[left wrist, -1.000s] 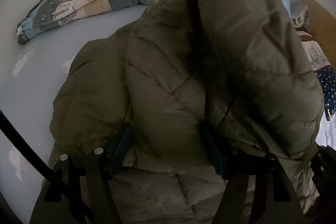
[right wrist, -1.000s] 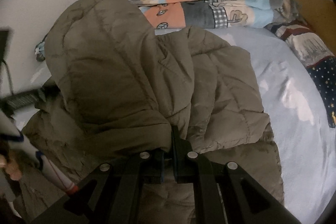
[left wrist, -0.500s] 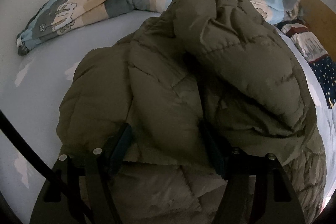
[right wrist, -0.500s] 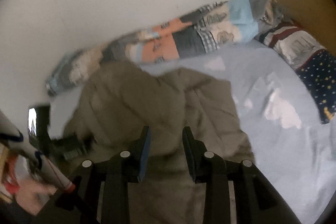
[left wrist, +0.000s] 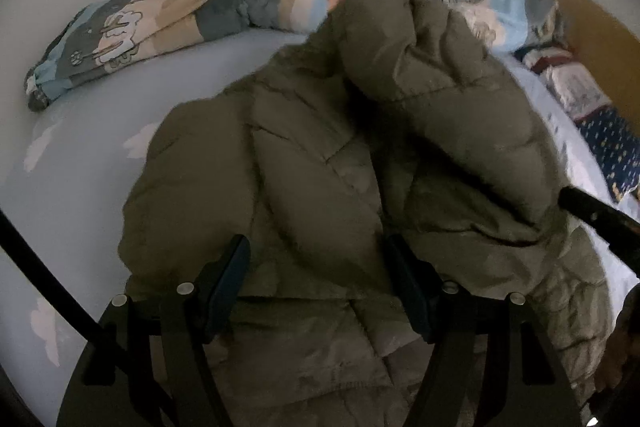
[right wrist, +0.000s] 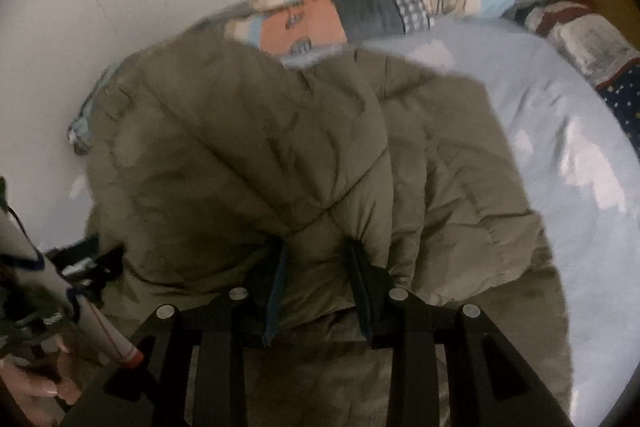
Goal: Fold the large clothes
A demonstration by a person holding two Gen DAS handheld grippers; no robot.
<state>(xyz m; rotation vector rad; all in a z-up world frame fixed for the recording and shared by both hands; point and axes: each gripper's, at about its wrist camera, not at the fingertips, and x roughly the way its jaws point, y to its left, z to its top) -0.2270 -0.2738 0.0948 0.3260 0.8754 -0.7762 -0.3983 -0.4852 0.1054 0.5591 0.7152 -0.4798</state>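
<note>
- The bed, under a pale blue sheet with white clouds, filled both views. It ran back to a plain wall.
- The jacket, olive and quilted, lay in the middle of that sheet. One puffy half was lapped over the other, so the fold looked partly made.
- A rolled patchwork quilt lay along the wall behind the jacket, clear of the work.
- The left gripper stood wide, with a thick fold of jacket filling the gap from pad to pad. I judged this a grip on the near hem.
- The right gripper was part-open, its jaws having just been opening. A puckered ridge of jacket was wedged between them, with creases fanning out from the tips.
- To do this step well, both hems should travel together and stay level. The padding should be pressed flat as it lands, since trapped air would spring the fold back.
- Only the right view showed a person's hand, low at its left edge.
- Only the left view showed the jacket's far end heaped up towards the quilt.
</note>
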